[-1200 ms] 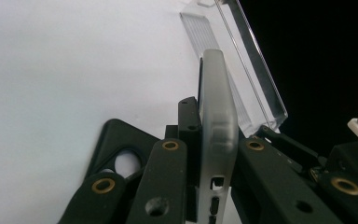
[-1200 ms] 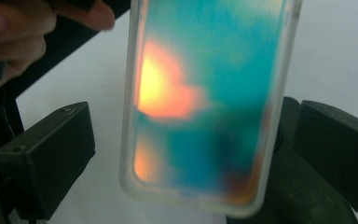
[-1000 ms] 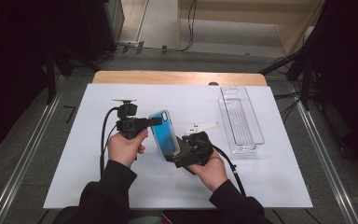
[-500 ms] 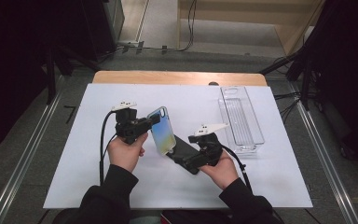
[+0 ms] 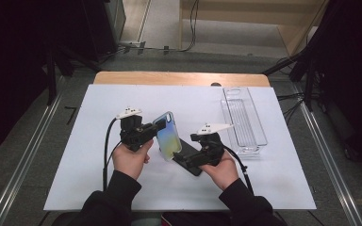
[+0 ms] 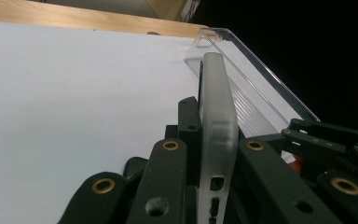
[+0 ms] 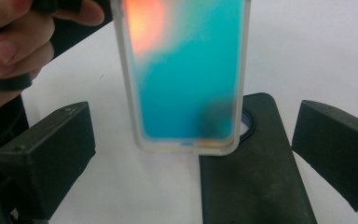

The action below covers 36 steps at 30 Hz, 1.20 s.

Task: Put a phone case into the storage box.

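The blue phone case [image 5: 168, 135] stands on edge above the white table [image 5: 75, 155], clamped between the closed jaws of the left gripper [image 5: 152, 133]. It seems freshly peeled from the black phone [image 5: 188, 162], which lies flat between the right gripper's [image 5: 188, 159] open jaws — next, probably setting the case aside. A clear tray [image 5: 245, 117] waits well apart; dark floor surrounds.

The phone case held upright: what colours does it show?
Phone case: turquoise blue fading to orange at one end, frosted rim. Best in the right gripper view.

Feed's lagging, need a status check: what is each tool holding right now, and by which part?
Left tool clamps the translucent blue-orange phone case by its port end. Right tool is open, holding nothing.
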Each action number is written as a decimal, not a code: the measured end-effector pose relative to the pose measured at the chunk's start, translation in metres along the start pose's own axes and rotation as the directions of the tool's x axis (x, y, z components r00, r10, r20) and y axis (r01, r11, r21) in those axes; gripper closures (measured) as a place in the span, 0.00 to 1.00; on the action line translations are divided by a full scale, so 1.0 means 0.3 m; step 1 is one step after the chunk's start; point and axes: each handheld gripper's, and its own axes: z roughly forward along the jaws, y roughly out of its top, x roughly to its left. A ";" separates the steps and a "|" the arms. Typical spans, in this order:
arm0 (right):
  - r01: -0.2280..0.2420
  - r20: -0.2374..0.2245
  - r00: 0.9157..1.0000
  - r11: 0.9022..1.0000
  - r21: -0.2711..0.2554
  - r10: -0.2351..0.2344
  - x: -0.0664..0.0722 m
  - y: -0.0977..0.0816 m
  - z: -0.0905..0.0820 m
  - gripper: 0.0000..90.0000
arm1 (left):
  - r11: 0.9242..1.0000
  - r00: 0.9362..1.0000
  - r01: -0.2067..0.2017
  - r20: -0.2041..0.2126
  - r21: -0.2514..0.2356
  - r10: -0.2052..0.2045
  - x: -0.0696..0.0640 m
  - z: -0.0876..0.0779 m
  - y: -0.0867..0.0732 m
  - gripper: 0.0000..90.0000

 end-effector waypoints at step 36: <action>0.027 0.088 0.996 0.997 -0.074 -0.020 0.062 0.049 -0.013 0.17 | 0.998 0.997 -0.025 0.080 0.056 0.020 -0.133 0.034 -0.054 0.95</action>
